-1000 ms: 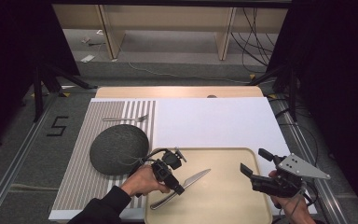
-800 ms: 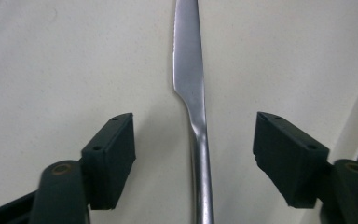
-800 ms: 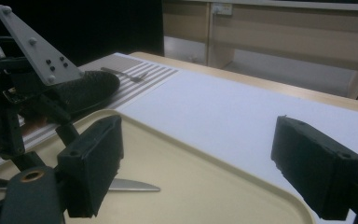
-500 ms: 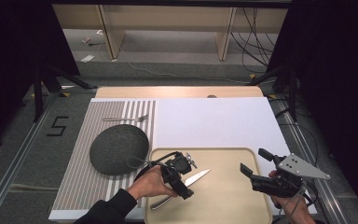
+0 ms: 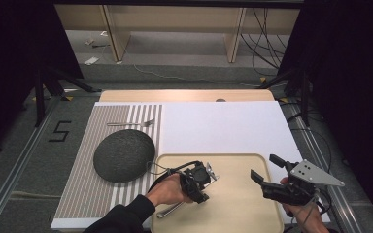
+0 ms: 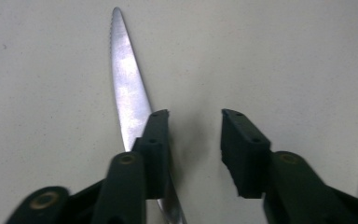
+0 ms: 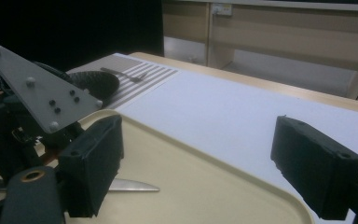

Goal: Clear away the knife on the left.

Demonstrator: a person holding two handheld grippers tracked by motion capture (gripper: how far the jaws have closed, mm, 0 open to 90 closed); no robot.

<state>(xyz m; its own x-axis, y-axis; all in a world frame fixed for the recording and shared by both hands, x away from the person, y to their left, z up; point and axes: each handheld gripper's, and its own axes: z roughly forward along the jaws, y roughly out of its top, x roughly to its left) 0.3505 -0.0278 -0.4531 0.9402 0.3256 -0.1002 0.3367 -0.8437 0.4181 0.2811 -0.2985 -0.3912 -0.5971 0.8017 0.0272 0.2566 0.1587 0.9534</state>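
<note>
A table knife (image 6: 127,93) lies flat on the beige tray (image 5: 233,213). Its handle (image 5: 170,211) sticks out below my left hand. My left gripper (image 5: 208,175) hovers low over the blade. In the left gripper view the blade runs under the left jaw, and the gap of the left gripper (image 6: 196,116) shows bare tray. Those jaws have just been closing, with nothing pinched between them. My right gripper (image 5: 264,166) is held at the tray's right edge, wide open and empty. In the right gripper view the right gripper (image 7: 198,140) faces the knife tip (image 7: 137,187).
A dark grey dome-shaped bowl (image 5: 124,154) rests on the striped mat (image 5: 87,194) left of the tray. A fork (image 5: 131,124) lies beyond it. The white mat (image 5: 223,128) stretches behind the tray. The table's right edge is close to my right hand.
My left gripper has slid to the right along the knife and now covers the blade. The right gripper has kept still.
</note>
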